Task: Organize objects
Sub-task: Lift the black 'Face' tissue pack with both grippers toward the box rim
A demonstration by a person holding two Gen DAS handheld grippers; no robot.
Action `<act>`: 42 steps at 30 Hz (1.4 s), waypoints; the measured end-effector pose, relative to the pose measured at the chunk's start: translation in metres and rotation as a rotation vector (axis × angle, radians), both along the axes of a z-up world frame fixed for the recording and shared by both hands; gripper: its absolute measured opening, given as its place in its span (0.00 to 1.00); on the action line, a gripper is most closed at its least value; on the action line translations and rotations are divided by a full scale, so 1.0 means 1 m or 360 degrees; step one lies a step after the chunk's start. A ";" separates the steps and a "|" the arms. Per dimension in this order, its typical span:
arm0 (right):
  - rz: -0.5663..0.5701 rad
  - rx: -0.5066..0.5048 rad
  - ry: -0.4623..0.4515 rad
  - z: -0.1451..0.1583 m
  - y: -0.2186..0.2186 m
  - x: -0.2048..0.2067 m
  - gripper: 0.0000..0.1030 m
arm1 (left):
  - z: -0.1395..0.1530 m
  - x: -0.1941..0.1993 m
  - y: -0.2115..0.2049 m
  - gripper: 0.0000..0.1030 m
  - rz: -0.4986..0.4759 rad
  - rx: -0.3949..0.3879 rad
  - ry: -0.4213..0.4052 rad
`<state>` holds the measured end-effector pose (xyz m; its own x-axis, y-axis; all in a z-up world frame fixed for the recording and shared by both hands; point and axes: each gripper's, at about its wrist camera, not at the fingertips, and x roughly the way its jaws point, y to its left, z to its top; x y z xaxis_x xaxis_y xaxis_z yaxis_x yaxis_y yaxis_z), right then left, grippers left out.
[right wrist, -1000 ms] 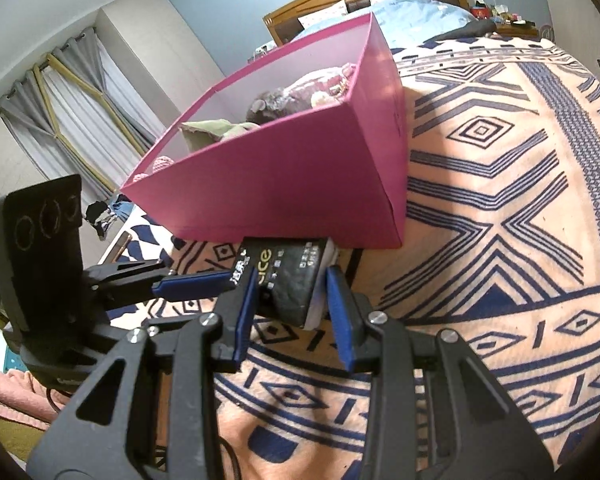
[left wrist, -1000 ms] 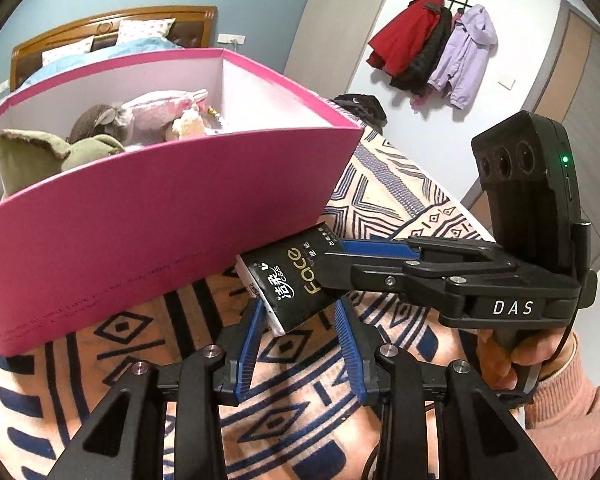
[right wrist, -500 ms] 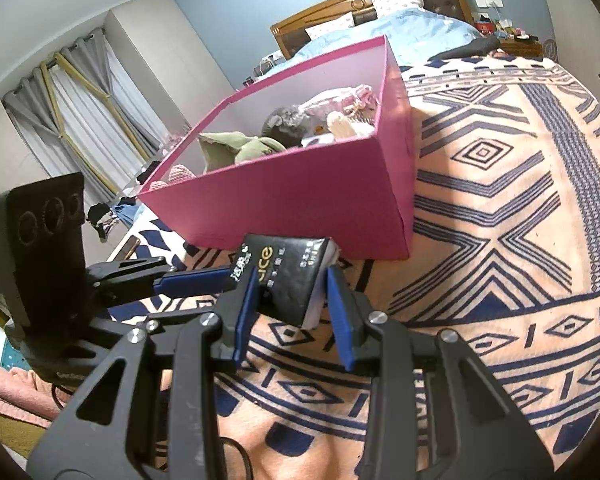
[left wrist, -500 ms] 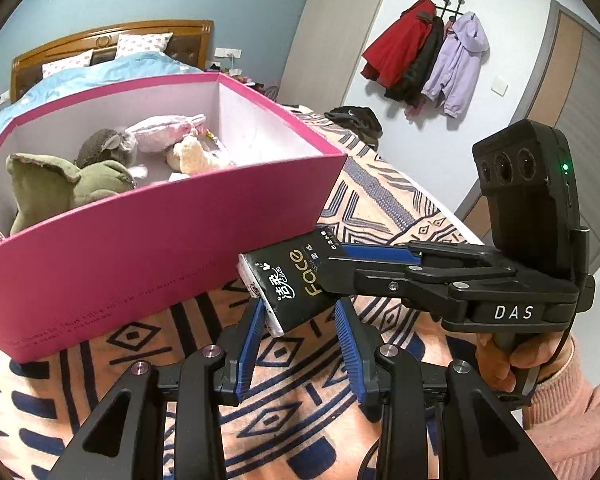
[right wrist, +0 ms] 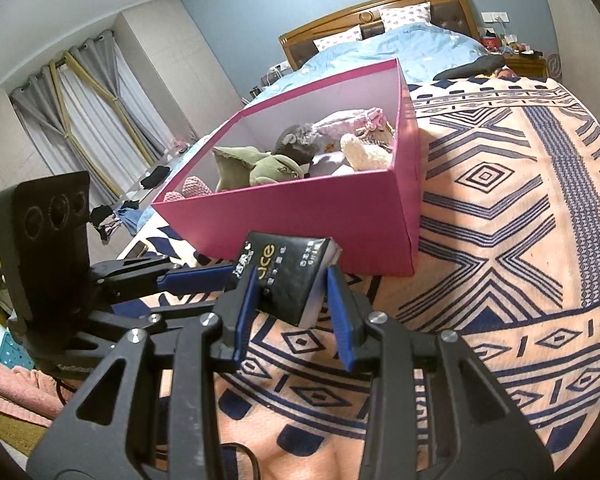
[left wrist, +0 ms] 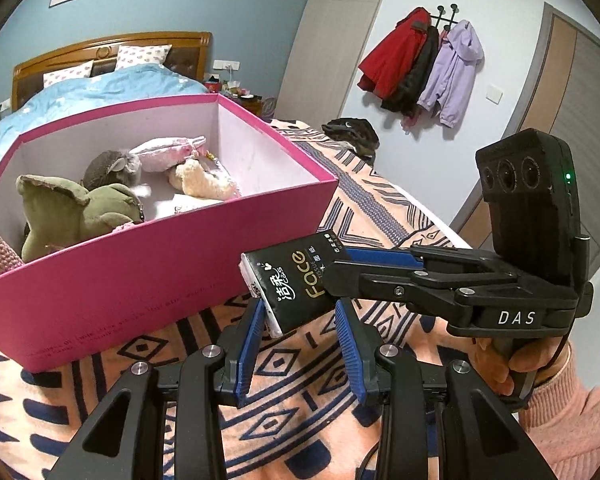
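A black tissue pack [left wrist: 296, 280] with gold "Face" lettering hangs above the patterned blanket, just in front of the pink box [left wrist: 140, 280]. My left gripper [left wrist: 300, 312] is shut on its lower end. From the right, my right gripper [left wrist: 336, 270] is shut on the pack's other end. In the right wrist view the tissue pack [right wrist: 288, 276] sits between the pads of my right gripper [right wrist: 292, 280], and my left gripper [right wrist: 226, 274] reaches in from the left. The pink box [right wrist: 300, 216] holds a green plush toy [left wrist: 80, 208] and several other soft toys.
The orange and navy patterned blanket [right wrist: 500, 240] spreads out to the right of the box. A bed with a blue duvet [left wrist: 100, 84] lies behind. Coats [left wrist: 420, 64] hang on the far wall. Dark clothing [left wrist: 352, 132] lies at the blanket's far edge.
Both grippers have risen a little with the tissue pack. The box now sits lower in both views and more of its inside shows.
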<state>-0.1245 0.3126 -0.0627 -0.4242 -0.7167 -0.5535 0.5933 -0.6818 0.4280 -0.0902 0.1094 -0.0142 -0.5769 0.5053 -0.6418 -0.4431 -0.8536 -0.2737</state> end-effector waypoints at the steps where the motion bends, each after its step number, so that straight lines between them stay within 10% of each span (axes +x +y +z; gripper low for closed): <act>1: -0.0001 -0.0002 0.0003 0.001 0.000 0.000 0.37 | 0.001 0.000 0.000 0.35 0.0000 0.0002 0.0002; 42: 0.0002 -0.0018 0.0112 0.026 -0.002 0.001 0.37 | 0.020 -0.002 -0.002 0.35 0.0010 0.0001 0.0102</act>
<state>-0.1230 0.3111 -0.0365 -0.4608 -0.7234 -0.5142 0.6231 -0.6762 0.3930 -0.0926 0.1071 0.0056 -0.6198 0.5021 -0.6032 -0.4546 -0.8562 -0.2456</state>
